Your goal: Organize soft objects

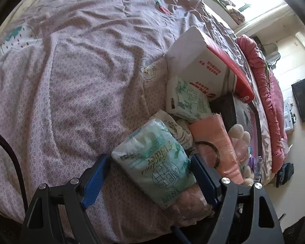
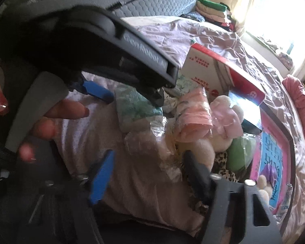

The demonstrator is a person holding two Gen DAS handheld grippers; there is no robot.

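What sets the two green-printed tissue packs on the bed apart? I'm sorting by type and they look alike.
The near tissue pack lies lengthwise between the left gripper fingers; the far tissue pack sits clear of them, against the white and red box. The near one looks longer and shows large lettering; the far one looks squarer with a leafy print. Both are soft, plastic-wrapped, white and green, lying on the pink bedcover.

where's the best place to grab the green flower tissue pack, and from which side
Probably across its narrow width at the middle, coming down from above. The tissue pack lies flat on the bedspread, long sides exposed, and the left gripper already straddles it that way. The left side is clear; the pink bag crowds the right, so come in straight.
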